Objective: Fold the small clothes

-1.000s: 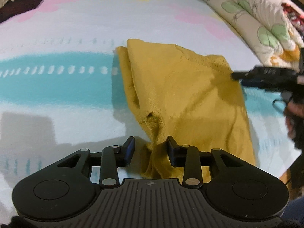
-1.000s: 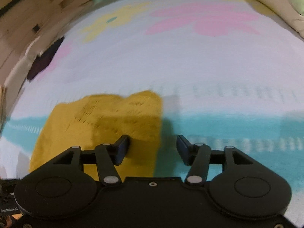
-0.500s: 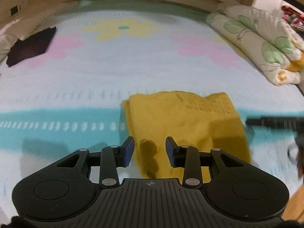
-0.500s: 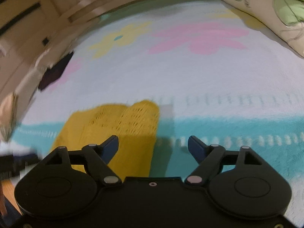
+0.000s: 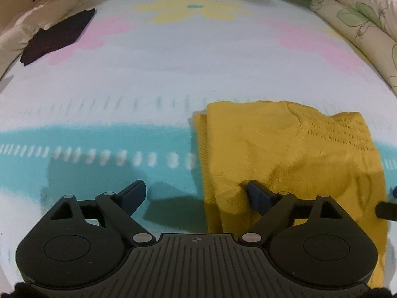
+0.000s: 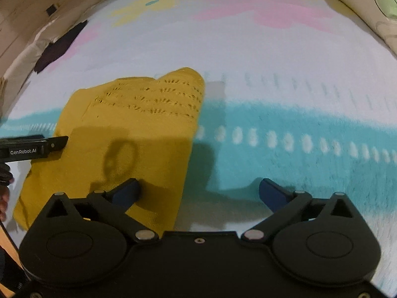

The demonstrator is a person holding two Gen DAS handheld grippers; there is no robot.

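Looks like a fold's just laid: both the left gripper (image 5: 196, 193) and right gripper (image 6: 199, 191) hover spread wide, empty, over the yellow knit (image 5: 285, 154), so next probably means pinching an edge for another fold.

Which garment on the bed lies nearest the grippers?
The yellow knit top, folded right before both open grippers; the dark garment lies far off near the bed's far left edge.

A bedspread (image 5: 153, 72) with a teal band and pink and yellow flowers fills both views. A dark cloth (image 5: 57, 37) lies upper left; a floral quilt (image 5: 367, 24) is bunched upper right.
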